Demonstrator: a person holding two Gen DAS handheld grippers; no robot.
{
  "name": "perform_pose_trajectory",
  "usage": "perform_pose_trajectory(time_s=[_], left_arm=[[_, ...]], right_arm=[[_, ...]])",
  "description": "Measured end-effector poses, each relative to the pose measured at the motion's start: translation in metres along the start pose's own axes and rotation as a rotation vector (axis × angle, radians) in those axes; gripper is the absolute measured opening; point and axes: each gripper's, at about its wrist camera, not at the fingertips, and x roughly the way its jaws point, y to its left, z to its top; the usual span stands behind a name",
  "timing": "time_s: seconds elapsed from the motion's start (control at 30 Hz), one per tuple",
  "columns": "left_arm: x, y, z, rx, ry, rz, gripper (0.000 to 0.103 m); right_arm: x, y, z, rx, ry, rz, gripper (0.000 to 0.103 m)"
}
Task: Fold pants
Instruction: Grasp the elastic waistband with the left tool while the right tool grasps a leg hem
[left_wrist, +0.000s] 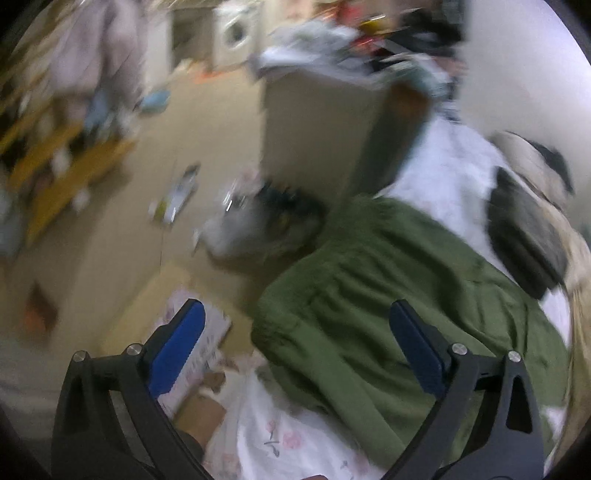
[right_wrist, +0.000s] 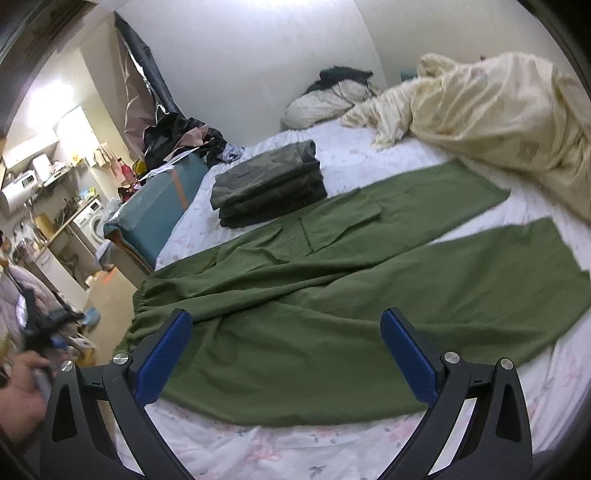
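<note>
Across the near half of the bed (right_wrist: 343, 155), on its flowered white sheet, the green pants (right_wrist: 332, 295) lie spread flat, waistband at the bed's left edge and both legs splayed apart toward the far right corner. The right gripper (right_wrist: 286, 350) hangs over the seat area with its blue fingers (right_wrist: 162, 358) spread wide, holding nothing. The left gripper (left_wrist: 295, 350), in a blurred left wrist view, sits over the waistband corner at the bed's edge, its fingers (left_wrist: 177, 350) likewise spread and empty.

A stack of folded camouflage pants (right_wrist: 269, 188) rests just beyond the upper leg, and a cream duvet (right_wrist: 498, 125) is heaped at the far right edge.

The likely risks: the waistband already overhangs the bed's edge, so a one-sided pull could drag the pants to the floor. A shallow pinch might also catch the sheet with the cloth, or take only the top layer, leaving the legs misaligned.
</note>
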Motion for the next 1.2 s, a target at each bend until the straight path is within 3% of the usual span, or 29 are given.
perform_pose_trajectory(time_s=[0.1, 0.2, 0.3, 0.47, 0.53, 0.7, 0.77, 0.83, 0.97, 1.1, 1.2], left_arm=[[0.046, 0.025, -0.021, -0.148, 0.080, 0.005, 0.086], [0.090, 0.047, -0.046, -0.318, 0.173, -0.087, 0.078], [0.114, 0.060, -0.064, -0.426, 0.195, -0.143, 0.075], [0.120, 0.048, -0.066, -0.458, 0.202, -0.239, 0.035], [0.113, 0.042, -0.058, -0.423, 0.188, -0.232, 0.006], [0.061, 0.015, -0.027, -0.250, 0.051, -0.191, 0.005], [0.038, -0.002, -0.014, -0.136, 0.030, -0.134, 0.005], [0.017, -0.022, -0.001, -0.027, 0.017, -0.094, 0.005], [0.004, -0.049, 0.009, 0.130, 0.046, -0.018, 0.005], [0.007, -0.060, 0.011, 0.202, 0.063, 0.022, 0.005], [0.010, -0.060, 0.008, 0.202, 0.064, 0.019, 0.005]], right_arm=[[0.007, 0.000, 0.001, 0.006, 0.021, 0.008, 0.103], [0.015, -0.001, 0.000, 0.013, 0.048, 0.010, 0.103], [0.023, -0.007, -0.003, 0.034, 0.081, 0.007, 0.103], [0.029, -0.019, -0.005, 0.080, 0.103, -0.018, 0.103], [0.032, -0.020, -0.005, 0.091, 0.109, -0.019, 0.103], [0.034, -0.018, -0.004, 0.064, 0.111, -0.023, 0.103], [0.034, -0.025, -0.004, 0.098, 0.118, -0.010, 0.103], [0.034, -0.038, -0.006, 0.173, 0.140, 0.008, 0.103], [0.039, -0.071, -0.034, 0.361, 0.265, 0.032, 0.103], [0.051, -0.101, -0.088, 0.610, 0.389, 0.083, 0.103], [0.055, -0.132, -0.124, 0.789, 0.390, -0.005, 0.103]])
